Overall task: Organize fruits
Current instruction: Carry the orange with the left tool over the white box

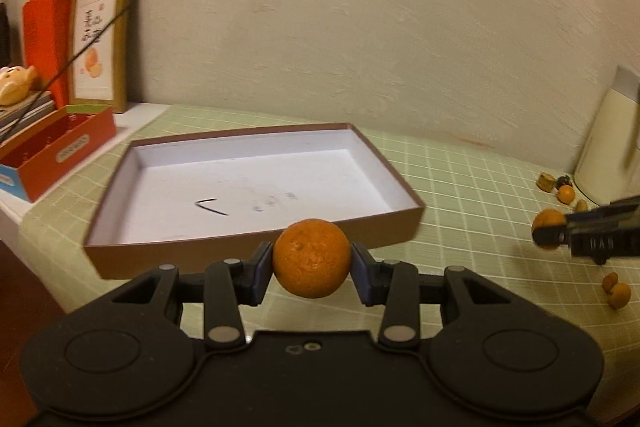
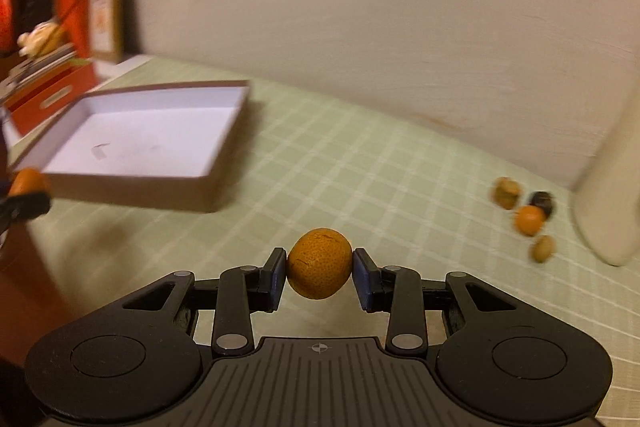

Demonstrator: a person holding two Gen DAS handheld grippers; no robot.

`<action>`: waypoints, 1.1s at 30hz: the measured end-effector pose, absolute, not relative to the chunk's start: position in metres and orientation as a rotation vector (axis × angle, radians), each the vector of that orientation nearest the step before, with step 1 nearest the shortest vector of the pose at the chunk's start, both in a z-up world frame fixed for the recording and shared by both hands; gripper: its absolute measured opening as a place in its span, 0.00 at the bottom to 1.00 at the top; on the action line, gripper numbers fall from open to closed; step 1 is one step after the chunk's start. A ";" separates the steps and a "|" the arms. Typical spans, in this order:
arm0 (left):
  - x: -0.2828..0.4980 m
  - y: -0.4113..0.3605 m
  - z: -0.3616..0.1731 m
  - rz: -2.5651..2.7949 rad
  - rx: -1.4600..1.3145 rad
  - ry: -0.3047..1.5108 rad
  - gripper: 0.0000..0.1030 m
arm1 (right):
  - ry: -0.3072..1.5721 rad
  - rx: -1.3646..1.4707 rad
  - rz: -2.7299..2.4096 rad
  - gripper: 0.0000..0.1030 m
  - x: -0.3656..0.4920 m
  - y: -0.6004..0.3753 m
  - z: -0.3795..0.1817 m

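Oranges: left gripper [image 1: 312,261] clamping one [image 1: 312,257], right gripper [image 2: 320,269] clamping another [image 2: 320,263]; box [image 1: 256,245] holding none; small fruits [image 2: 529,219] lying well right of box.

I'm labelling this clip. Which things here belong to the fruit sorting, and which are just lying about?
Job:
left claw clamping an orange
right claw clamping an orange
box
loose fruit

Lying about:
picture frame
red carton
white jug

Framed picture [image 1: 100,39] leans on wall, far left, red folder [image 1: 46,39] beside it. Red open carton [image 1: 60,151] sits in front. Cream jug [image 1: 608,151] stands far right on green checked cloth [image 1: 460,187].
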State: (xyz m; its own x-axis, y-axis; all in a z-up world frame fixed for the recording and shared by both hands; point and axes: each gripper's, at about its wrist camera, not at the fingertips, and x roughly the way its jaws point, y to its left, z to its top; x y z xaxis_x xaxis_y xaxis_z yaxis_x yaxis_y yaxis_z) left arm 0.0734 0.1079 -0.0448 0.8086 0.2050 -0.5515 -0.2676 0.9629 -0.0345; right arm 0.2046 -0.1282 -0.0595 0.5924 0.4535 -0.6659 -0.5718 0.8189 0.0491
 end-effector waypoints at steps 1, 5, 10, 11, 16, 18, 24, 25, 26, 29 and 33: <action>0.073 0.111 -0.045 0.262 -0.114 0.577 0.31 | 0.721 -0.180 0.618 0.35 0.201 -0.122 -0.059; 0.065 0.128 -0.047 0.298 -0.112 0.581 0.31 | 0.717 -0.183 0.682 0.35 0.191 -0.100 -0.059; 0.058 0.153 -0.047 0.353 -0.120 0.579 0.31 | 0.698 -0.180 0.741 0.35 0.187 -0.077 -0.056; 0.057 0.159 -0.047 0.364 -0.123 0.577 0.31 | 0.695 -0.177 0.750 0.35 0.187 -0.072 -0.055; 0.061 0.182 -0.042 0.413 -0.129 0.553 0.31 | 0.650 -0.143 0.788 0.35 0.190 -0.049 -0.046; 0.065 0.190 -0.039 0.431 -0.123 0.537 0.31 | 0.616 -0.129 0.791 0.35 0.192 -0.040 -0.040; 0.083 0.214 -0.035 0.484 -0.117 0.505 0.31 | 0.561 -0.081 0.791 0.35 0.211 -0.013 -0.032; 0.087 0.218 -0.036 0.492 -0.120 0.508 0.31 | 0.558 -0.074 0.790 0.35 0.215 -0.008 -0.032; 0.089 0.222 -0.038 0.496 -0.126 0.509 0.31 | 0.556 -0.074 0.788 0.35 0.219 -0.003 -0.032; 0.097 0.230 -0.040 0.510 -0.126 0.510 0.31 | 0.551 -0.082 0.778 0.35 0.232 0.013 -0.034; 0.103 0.239 -0.042 0.513 -0.129 0.511 0.31 | 0.558 -0.091 0.765 0.35 0.248 0.025 -0.040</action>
